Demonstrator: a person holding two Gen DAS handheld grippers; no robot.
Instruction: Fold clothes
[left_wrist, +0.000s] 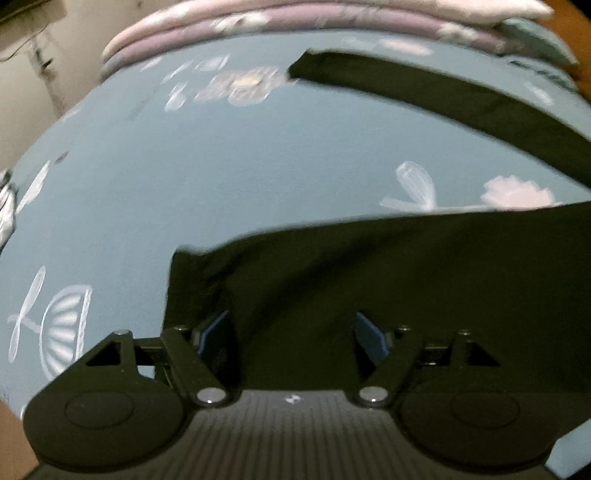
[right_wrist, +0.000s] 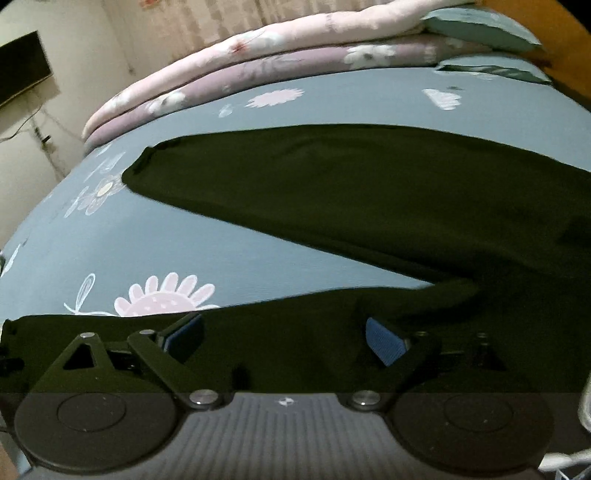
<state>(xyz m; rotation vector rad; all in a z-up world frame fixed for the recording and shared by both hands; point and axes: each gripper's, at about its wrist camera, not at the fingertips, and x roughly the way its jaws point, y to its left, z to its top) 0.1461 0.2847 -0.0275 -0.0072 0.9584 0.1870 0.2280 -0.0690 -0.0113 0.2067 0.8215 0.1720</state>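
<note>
No readable words, brand names or numbers in either view. The lone sign is a tiny white emblem, too small to make out, on the ribbed body of each hand-held gripper (left_wrist: 291, 334) (right_wrist: 284, 339), at six o'clock.

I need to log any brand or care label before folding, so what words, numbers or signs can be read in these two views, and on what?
None: no readable text in either view.
Black trousers: no label or print shows.
Blue floral bedsheet: only flower drawings, no words.
Left tool and right tool: each body bears one small white mark, too small to read.
</note>
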